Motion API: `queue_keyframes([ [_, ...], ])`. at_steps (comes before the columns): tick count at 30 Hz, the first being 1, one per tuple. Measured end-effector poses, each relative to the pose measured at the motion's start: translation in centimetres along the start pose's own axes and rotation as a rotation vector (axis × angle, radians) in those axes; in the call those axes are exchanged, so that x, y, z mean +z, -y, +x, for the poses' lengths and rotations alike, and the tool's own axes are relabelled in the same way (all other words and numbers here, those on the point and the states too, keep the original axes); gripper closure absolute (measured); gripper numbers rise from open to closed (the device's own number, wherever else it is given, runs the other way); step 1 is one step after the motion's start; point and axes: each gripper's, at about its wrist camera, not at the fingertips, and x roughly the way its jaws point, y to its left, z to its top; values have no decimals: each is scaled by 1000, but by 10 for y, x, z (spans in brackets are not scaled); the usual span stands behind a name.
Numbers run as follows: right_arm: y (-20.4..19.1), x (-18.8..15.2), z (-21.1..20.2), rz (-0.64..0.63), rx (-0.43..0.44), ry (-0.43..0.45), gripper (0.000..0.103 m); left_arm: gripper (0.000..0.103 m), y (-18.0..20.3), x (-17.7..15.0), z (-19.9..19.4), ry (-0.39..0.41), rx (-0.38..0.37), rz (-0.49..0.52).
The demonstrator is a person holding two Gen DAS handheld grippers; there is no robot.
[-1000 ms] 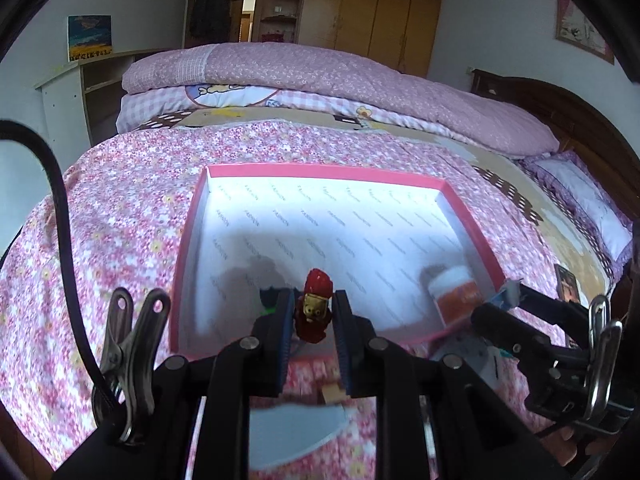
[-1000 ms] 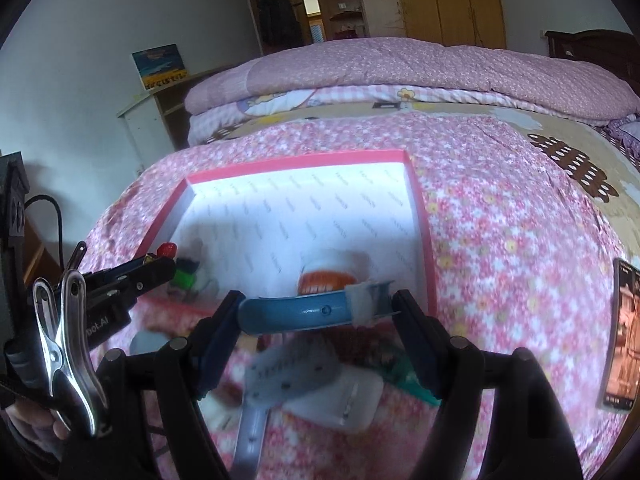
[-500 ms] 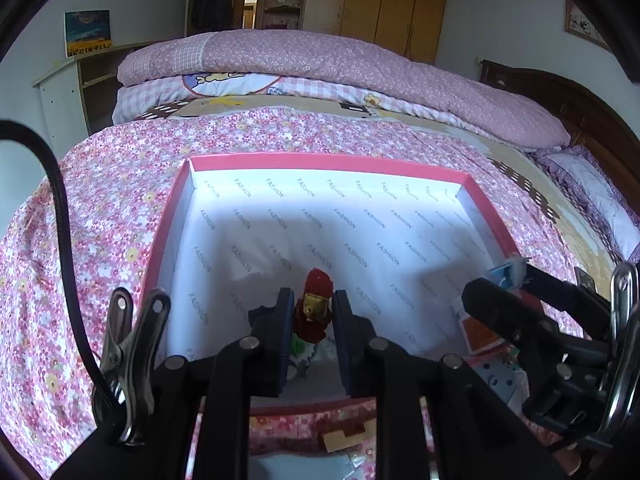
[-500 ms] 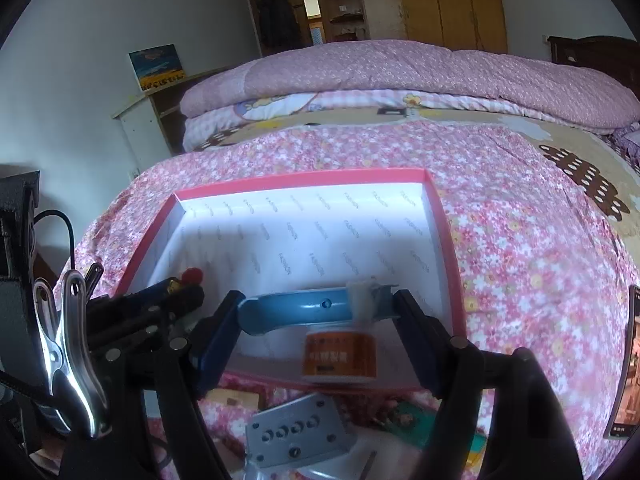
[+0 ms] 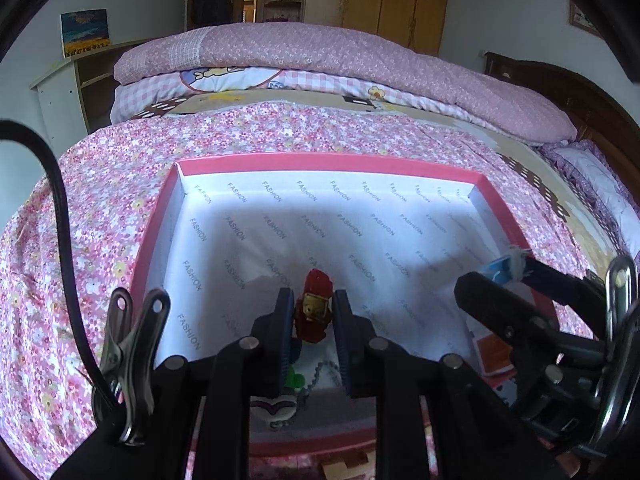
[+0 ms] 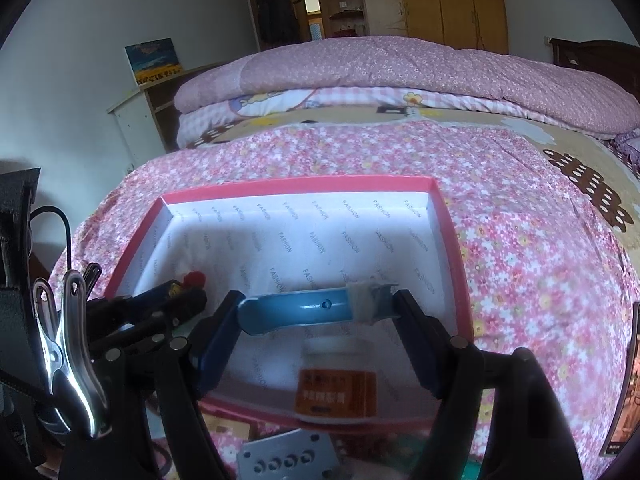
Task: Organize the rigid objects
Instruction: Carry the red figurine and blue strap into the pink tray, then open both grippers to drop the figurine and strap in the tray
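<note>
Left tool clenched on red figure, right tool grasping blue handle crosswise between its jaws, both poised over pink box on the bed, ready for dropping.

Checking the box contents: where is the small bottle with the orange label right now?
In the right wrist view the orange-labelled bottle lies inside the pink box, against its near wall towards the right corner, just below the blue tool.
</note>
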Motion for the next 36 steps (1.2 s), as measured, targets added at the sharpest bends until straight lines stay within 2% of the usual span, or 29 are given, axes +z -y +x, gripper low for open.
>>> queue_keyframes([
  [6, 1, 3, 10, 0, -7, -16, 27, 81, -1, 1, 5, -8, 1, -4],
  [9, 4, 3, 14, 9, -19, -27, 26, 71, 0, 4, 6, -17, -6, 7],
  [11, 8, 3, 16, 26, -21, -32, 26, 57, 0, 5, 5, -18, 20, 9],
  [13, 12, 3, 17, 47, -15, -37, 24, 53, -2, 5, 5, -19, 30, 0],
  [22, 12, 4, 8, 59, 23, -18, 18, 53, -5, 6, -3, -16, 34, -8],
  [28, 9, 8, -6, 77, 93, -5, 14, 53, -3, 6, -23, 8, 23, 2],
  [36, -4, 5, -24, 17, 77, 4, 14, 53, 4, -1, -40, 16, 34, 47],
])
